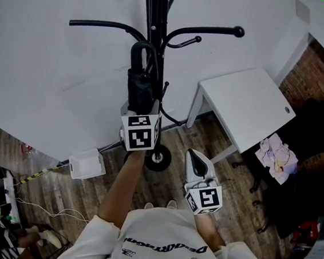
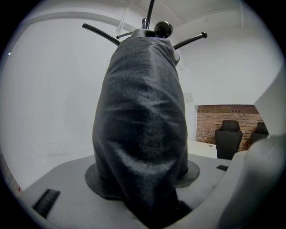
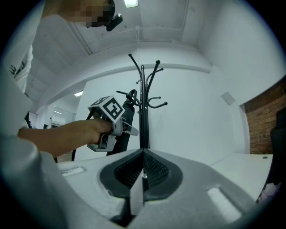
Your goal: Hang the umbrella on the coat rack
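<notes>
The umbrella [image 1: 138, 89] stands upright between the jaws of the left gripper [image 1: 139, 117], which are closed on its folded body. In the left gripper view the dark cloth fills the gap between the jaws and rises straight up from them. The gripper holds it just beside the pole of the coat rack [image 1: 156, 16], on the pole's left in the head view. The curved handle [image 1: 140, 53] is at the top, below the rack's left hook arm. Whether it touches the rack cannot be told.

The umbrella is black, rolled into a thick bundle of finely woven, creased fabric, with a black crook handle.

The right gripper [image 3: 143, 166] is lower and apart from the rack, its jaws closed together with nothing between them.
</notes>
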A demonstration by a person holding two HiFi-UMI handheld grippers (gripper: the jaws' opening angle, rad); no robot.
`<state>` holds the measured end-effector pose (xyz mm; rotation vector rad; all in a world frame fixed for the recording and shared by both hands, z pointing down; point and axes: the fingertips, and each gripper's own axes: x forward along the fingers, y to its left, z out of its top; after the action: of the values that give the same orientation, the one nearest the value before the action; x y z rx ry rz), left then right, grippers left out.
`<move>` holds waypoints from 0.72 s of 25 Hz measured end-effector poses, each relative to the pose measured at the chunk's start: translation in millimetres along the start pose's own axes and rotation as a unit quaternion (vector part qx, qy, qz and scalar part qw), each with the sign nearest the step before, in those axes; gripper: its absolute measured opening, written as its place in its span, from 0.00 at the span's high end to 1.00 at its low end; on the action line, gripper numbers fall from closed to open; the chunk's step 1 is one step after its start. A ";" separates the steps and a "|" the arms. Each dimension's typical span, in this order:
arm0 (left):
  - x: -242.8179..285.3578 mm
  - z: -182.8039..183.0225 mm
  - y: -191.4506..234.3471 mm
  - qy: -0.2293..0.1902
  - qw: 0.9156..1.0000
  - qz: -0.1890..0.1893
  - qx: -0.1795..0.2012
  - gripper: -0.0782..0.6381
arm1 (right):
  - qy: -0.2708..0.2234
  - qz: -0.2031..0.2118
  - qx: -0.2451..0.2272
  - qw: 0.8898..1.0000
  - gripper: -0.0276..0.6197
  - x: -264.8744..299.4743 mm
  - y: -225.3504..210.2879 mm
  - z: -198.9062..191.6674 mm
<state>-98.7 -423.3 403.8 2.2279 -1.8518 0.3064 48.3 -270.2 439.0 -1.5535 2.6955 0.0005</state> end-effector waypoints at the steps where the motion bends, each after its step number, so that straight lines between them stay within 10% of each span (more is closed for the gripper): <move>1: 2.0 -0.2 -0.3 0.001 1.000 0.000 -0.001 0.56 | 0.000 -0.001 0.001 1.000 0.96 -0.3 -0.9 -0.3; 18: 40.0 -28.5 0.2 0.038 0.999 0.000 -0.006 0.56 | 0.003 -0.010 -0.001 1.000 0.96 1.0 -9.1 -2.3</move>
<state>-92.1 -452.0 443.1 2.1768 -1.8092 0.3739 55.6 -275.6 441.4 -1.5821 2.6855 -0.0027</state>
